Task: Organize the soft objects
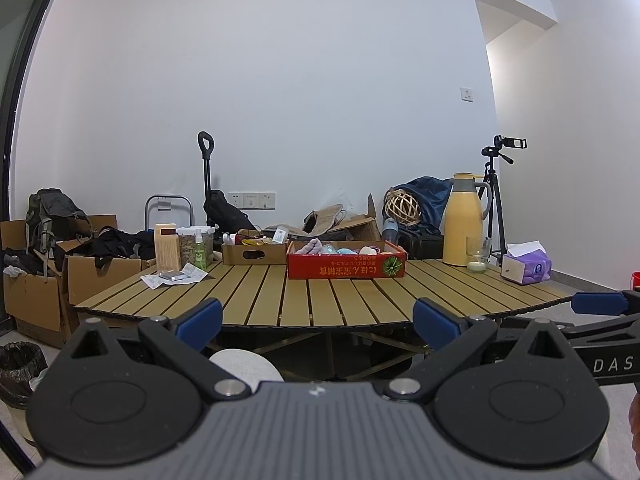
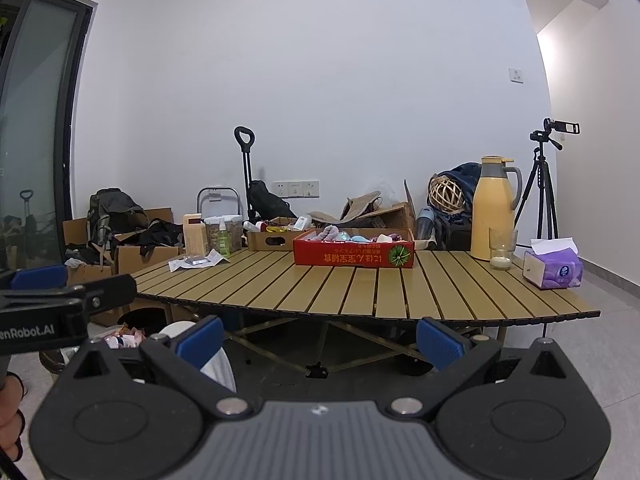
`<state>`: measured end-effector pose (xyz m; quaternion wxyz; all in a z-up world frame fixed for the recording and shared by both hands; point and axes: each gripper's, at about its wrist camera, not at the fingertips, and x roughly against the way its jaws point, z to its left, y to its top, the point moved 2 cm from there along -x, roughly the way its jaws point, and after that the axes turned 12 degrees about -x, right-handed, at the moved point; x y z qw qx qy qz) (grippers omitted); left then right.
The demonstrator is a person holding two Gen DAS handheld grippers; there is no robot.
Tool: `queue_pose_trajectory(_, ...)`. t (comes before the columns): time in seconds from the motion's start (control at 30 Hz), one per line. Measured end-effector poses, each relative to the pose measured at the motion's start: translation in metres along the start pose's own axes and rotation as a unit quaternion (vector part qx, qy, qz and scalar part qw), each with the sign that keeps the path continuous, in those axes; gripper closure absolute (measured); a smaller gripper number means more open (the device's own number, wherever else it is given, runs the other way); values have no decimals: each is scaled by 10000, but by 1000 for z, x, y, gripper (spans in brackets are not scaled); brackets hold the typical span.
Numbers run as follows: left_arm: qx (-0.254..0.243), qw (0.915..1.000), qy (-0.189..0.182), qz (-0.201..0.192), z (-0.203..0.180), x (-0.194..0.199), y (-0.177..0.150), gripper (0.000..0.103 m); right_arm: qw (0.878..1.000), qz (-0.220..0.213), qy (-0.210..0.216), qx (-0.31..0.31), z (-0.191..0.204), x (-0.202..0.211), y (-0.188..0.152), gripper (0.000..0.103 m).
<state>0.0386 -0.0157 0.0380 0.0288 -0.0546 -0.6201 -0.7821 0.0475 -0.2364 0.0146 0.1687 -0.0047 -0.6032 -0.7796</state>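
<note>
A red cardboard box (image 1: 346, 268) (image 2: 354, 254) stands at the far side of the slatted wooden table (image 1: 320, 296) (image 2: 360, 288). Several soft items (image 1: 332, 247) (image 2: 340, 235) in purple, light blue and pink lie inside it. My left gripper (image 1: 318, 322) is held short of the table's near edge, open, nothing between its blue pads. My right gripper (image 2: 320, 338) is also open and empty, back from the table. Each gripper's blue-tipped finger shows at the edge of the other's view.
A brown box (image 1: 254, 253) with small items stands left of the red one. A yellow thermos (image 1: 464, 220) (image 2: 493, 214), a glass (image 2: 502, 254) and a purple tissue pack (image 2: 554, 270) stand at right. Bottles and papers (image 1: 176, 278) lie at left. Cardboard boxes, bags and a tripod (image 2: 542, 184) surround the table.
</note>
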Motion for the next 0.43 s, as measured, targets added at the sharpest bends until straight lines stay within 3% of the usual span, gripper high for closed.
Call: queue_pose_trajectory(0.43, 10, 10000, -40, 25, 1, -3, -3, 0, 10000, 40, 2, -4, -1, -3, -1, 0)
